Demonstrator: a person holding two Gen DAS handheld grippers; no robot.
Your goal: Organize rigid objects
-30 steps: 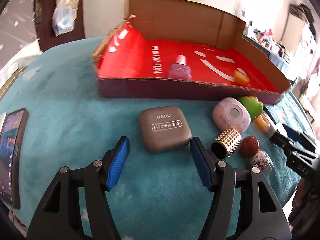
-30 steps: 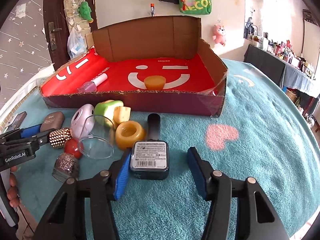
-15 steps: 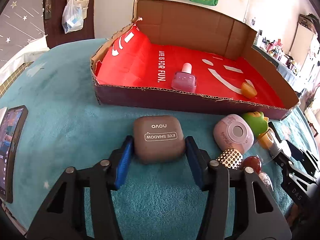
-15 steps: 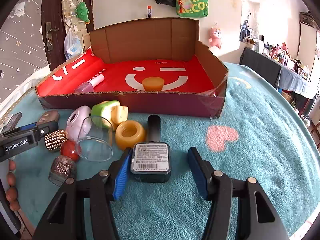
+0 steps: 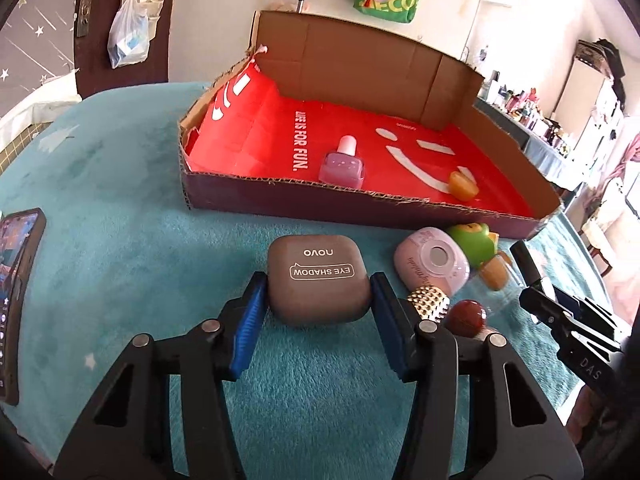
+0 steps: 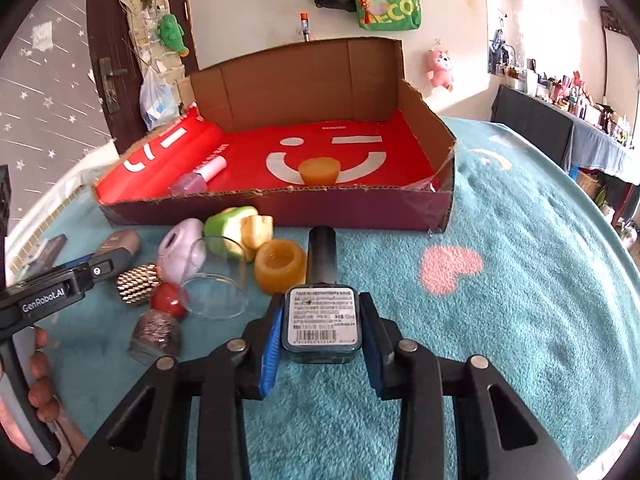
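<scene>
My left gripper [image 5: 318, 300] is shut on a brown eye shadow case [image 5: 318, 284] that rests on the teal cloth. My right gripper [image 6: 322, 322] is shut on a dark nail polish bottle [image 6: 322, 322] that lies with its label up and its black cap [image 6: 322, 254] pointing away. A red-lined cardboard box [image 6: 280, 210] stands behind, also in the left wrist view [image 5: 360, 206]. It holds a pink nail polish bottle [image 5: 343, 166] and an orange cup [image 5: 463, 186].
Between the grippers lie a pink round case [image 5: 432, 266], a green toy [image 5: 472, 242], a gold studded cap [image 6: 138, 282], a red ball [image 6: 168, 300], a clear glass [image 6: 216, 280], an orange ring [image 6: 280, 266] and a glitter bottle [image 6: 154, 336]. A phone [image 5: 18, 292] lies far left.
Both grippers have closed: the left onto the eye shadow case, the right onto the dark nail polish bottle. Both moved forward a little around their objects.
</scene>
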